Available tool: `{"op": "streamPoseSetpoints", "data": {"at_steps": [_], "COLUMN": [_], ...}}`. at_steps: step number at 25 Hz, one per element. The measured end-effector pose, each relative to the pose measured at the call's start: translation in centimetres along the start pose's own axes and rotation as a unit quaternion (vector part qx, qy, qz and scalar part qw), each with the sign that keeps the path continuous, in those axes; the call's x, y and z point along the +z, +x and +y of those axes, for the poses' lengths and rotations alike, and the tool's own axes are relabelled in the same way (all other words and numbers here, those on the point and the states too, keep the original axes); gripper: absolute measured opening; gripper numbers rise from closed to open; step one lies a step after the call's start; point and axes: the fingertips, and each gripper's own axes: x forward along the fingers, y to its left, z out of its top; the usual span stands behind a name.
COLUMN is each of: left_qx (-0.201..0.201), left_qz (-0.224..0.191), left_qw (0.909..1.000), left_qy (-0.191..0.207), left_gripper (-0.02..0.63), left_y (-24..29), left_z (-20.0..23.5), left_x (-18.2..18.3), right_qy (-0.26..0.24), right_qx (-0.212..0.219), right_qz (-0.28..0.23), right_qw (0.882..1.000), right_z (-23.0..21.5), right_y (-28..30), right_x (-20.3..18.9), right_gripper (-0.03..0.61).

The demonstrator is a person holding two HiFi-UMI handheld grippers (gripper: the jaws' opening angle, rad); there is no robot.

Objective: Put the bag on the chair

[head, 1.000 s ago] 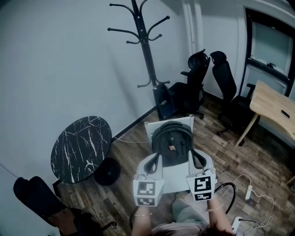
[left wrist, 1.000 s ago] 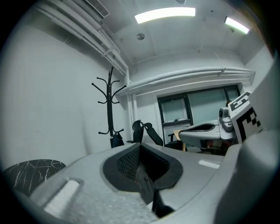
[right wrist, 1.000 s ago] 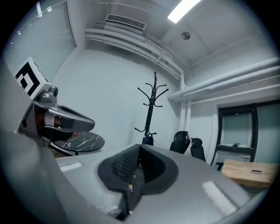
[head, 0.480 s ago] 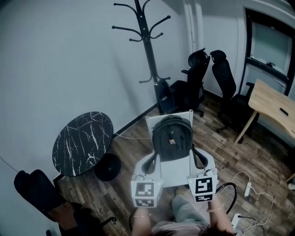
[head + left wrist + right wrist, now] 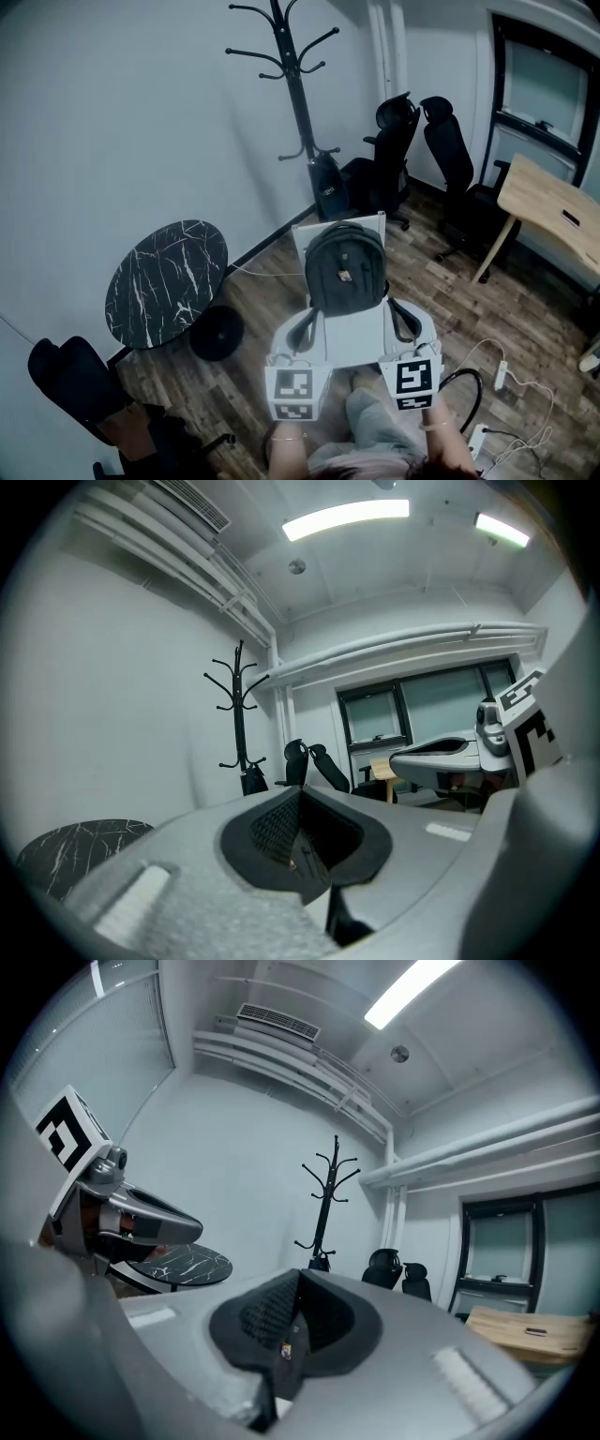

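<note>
A dark grey backpack [image 5: 345,267] stands upright on the white chair [image 5: 354,339], leaning on its backrest. My left gripper [image 5: 313,328] and right gripper [image 5: 402,324] hover over the seat's front corners, just short of the bag and apart from it. In the left gripper view my left gripper [image 5: 300,855] has its jaws pressed together with nothing from the bag between them. In the right gripper view my right gripper [image 5: 286,1335] looks the same. The bag is hidden in both gripper views.
A black coat stand [image 5: 295,84] rises behind the chair by the wall. To the left is a round black marble table [image 5: 167,281]. Black office chairs [image 5: 384,159] and a wooden desk [image 5: 553,211] stand at the right. Cables and a power strip [image 5: 498,375] lie on the floor.
Both grippers have drawn back from the backpack toward the person. The bag stays on the chair against the backrest. The jaws stay shut.
</note>
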Motion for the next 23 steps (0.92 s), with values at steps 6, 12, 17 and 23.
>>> {"op": "streamPoseSetpoints", "data": {"at_steps": [6,12,17,23], "left_qx": [0.009,0.017,0.017,0.029], "left_qz": [-0.008,-0.007,-0.006,-0.008], "left_qw": [0.9999,0.9998,0.9998,0.9995], "left_qy": [-0.003,0.0,-0.002,0.002], "left_gripper": [0.009,0.011,0.011,0.011], "left_y": [-0.9,-1.2,-0.9,-0.2], "left_z": [-0.3,-0.1,-0.1,0.0], "left_x": [0.3,0.4,0.4,1.0], "right_qy": [-0.006,-0.008,-0.009,-0.017], "right_qx": [0.004,0.013,0.023,0.038], "right_qz": [-0.004,-0.003,-0.006,-0.01], "right_qw": [1.0,1.0,1.0,0.999], "right_z": [0.3,0.8,1.0,0.7], "right_y": [-1.8,-1.9,-1.2,-0.4], "right_x": [0.1,0.2,0.3,0.5], "right_gripper": [0.003,0.003,0.003,0.003]}}
